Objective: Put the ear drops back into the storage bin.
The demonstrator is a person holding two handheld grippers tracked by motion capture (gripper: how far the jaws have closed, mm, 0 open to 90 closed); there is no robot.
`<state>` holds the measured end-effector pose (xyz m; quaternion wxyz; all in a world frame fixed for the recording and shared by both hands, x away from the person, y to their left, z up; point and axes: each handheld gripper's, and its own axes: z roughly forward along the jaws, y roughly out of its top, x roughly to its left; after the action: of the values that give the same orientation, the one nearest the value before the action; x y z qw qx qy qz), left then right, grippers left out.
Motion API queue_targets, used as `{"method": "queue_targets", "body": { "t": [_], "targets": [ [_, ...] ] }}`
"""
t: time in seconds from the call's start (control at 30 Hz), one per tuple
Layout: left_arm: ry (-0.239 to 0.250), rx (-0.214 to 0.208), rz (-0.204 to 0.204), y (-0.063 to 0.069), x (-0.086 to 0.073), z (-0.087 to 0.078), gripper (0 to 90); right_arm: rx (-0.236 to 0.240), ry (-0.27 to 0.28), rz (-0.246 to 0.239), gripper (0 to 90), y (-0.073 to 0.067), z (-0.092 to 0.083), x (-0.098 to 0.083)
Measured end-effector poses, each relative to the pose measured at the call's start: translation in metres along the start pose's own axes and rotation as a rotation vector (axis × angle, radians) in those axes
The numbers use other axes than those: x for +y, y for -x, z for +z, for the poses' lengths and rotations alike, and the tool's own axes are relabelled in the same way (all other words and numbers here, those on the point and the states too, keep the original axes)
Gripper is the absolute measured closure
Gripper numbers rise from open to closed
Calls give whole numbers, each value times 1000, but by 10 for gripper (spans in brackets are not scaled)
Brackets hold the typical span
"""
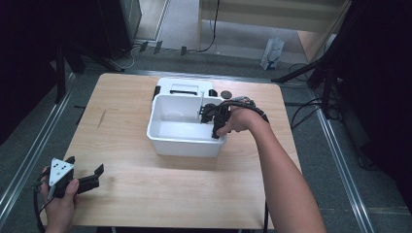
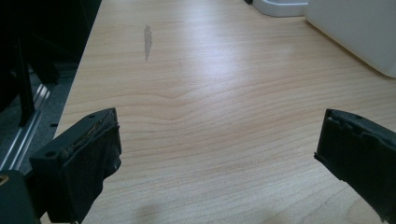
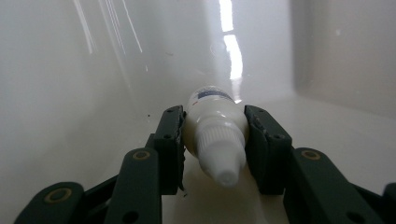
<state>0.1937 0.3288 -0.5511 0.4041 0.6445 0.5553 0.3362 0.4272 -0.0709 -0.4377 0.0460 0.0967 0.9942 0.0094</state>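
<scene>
A white plastic tub (image 1: 165, 141) stands on the wooden table. My right gripper (image 1: 206, 112) reaches into the tub at its right side. It is shut on a small white bottle (image 3: 214, 128), whose ribbed cap and nozzle point back at the camera. The bottle hangs low over the tub's glossy white floor (image 3: 327, 135), and whether it touches is unclear. My left gripper (image 1: 87, 171) rests in a hand at the table's near left corner. Its jaws stand wide apart over bare wood with nothing between them, and its left fingertip (image 2: 88, 154) shows dark padding.
Behind the tub sits a white device (image 1: 184, 87) with black parts, and a small dark disc (image 1: 226, 94) lies beside it. The tub's wall (image 2: 359, 32) shows ahead on the right in the left gripper view. Table edges border a grey floor with cables and stands.
</scene>
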Motion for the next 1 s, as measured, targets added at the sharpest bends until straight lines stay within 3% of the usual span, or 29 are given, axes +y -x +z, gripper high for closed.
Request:
{"method": "queue_targets", "body": {
  "t": [0.13,0.3,0.8,1.0],
  "targets": [
    [2,2,0,0,0,0,6,2,-33,14,606,1,3,5],
    [1,-1,0,0,0,0,6,11,-59,-13,603,0,4,8],
    [2,2,4,0,0,0,6,2,-52,-13,583,-1,3,6],
    [1,2,4,0,0,0,7,0,-12,13,566,2,-3,3]
  ]
}}
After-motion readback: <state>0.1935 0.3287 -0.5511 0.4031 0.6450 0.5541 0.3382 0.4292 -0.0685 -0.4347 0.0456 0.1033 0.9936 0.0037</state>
